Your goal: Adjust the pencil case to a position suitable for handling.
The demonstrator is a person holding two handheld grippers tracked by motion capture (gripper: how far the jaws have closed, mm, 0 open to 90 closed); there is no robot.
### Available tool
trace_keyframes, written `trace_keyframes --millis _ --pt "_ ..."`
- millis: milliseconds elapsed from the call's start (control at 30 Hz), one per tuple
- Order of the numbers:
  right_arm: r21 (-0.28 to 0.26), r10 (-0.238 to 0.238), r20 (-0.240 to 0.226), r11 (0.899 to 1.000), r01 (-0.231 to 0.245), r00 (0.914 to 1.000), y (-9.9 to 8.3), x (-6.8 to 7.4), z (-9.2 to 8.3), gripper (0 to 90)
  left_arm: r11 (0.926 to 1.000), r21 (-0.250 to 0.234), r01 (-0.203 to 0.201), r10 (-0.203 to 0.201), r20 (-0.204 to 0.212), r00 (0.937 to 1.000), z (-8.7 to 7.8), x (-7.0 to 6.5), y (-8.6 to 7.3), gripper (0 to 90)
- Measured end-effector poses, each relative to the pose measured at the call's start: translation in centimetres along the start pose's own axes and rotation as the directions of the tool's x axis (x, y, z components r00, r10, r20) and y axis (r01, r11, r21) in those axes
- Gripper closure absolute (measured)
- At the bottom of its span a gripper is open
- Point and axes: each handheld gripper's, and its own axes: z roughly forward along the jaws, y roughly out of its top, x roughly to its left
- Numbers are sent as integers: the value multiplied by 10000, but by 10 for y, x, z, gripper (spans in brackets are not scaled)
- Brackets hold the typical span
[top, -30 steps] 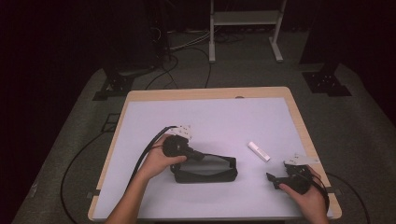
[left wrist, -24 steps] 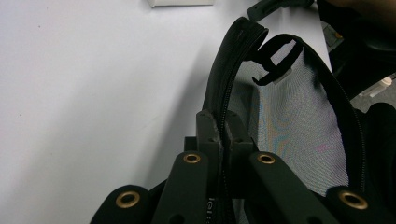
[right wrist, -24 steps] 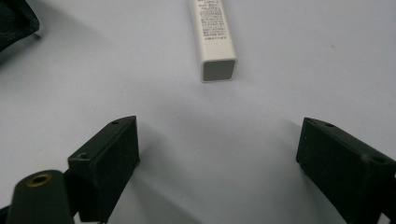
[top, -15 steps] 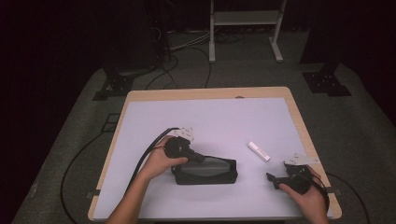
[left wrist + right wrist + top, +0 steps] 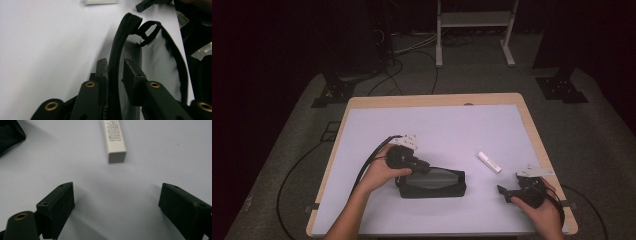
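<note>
The left hand-held gripper point(image 5: 422, 167) sits at the left end of the black mesh pouch point(image 5: 432, 184), which lies near the front edge of the desk point(image 5: 452, 125). In the left gripper view its jaws straddle the pouch's zipped rim point(image 5: 113, 62). The jaws have just been opening: the rim runs between them, one pad lying against it and the other standing clear, so nothing is pinched. The pouch mouth gapes, with grey mesh lining point(image 5: 155, 65) showing inside, so getting the pouch open looks largely done.

To the right of the pouch and a little further back, apart from it, lies a small white rectangular stick point(image 5: 488, 162), untouched on the desk. Right of the pouch and close to the desk's front edge, the right hand-held gripper point(image 5: 504, 190) rests with its jaws spread wide and empty, pointing at the stick's square end point(image 5: 116, 157). Picking the stick up and putting it into the pouch is probably what remains.

The print on the stick is too small to read, so what it is stays unclear; it may be a glue or balm stick. The pouch's interior is mostly hidden behind the rim and jaws, and whether anything lies inside cannot be told. From above, the left hand covers the pouch's left end.
</note>
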Motion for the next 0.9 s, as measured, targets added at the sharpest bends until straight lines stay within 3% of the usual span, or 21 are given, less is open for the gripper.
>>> trace_keyframes --millis 233,467,633,900 --pt "3 32 -10 10000 -32 10000 0 0 0 120 9997 -226 65 -73 -350 9994 -7 0 2 566" --pt "2 31 -12 10000 -31 10000 0 0 0 120 9987 -498 96 -144 -964 9952 -16 1 1 380" --pt "3 33 -8 10000 -33 10000 0 0 0 120 9979 -623 189 -284 -1558 9874 -26 3 0 265" --pt "-2 30 -9 10000 -30 10000 0 0 0 120 9964 -758 376 -545 -2361 9702 -41 7 -5 197"
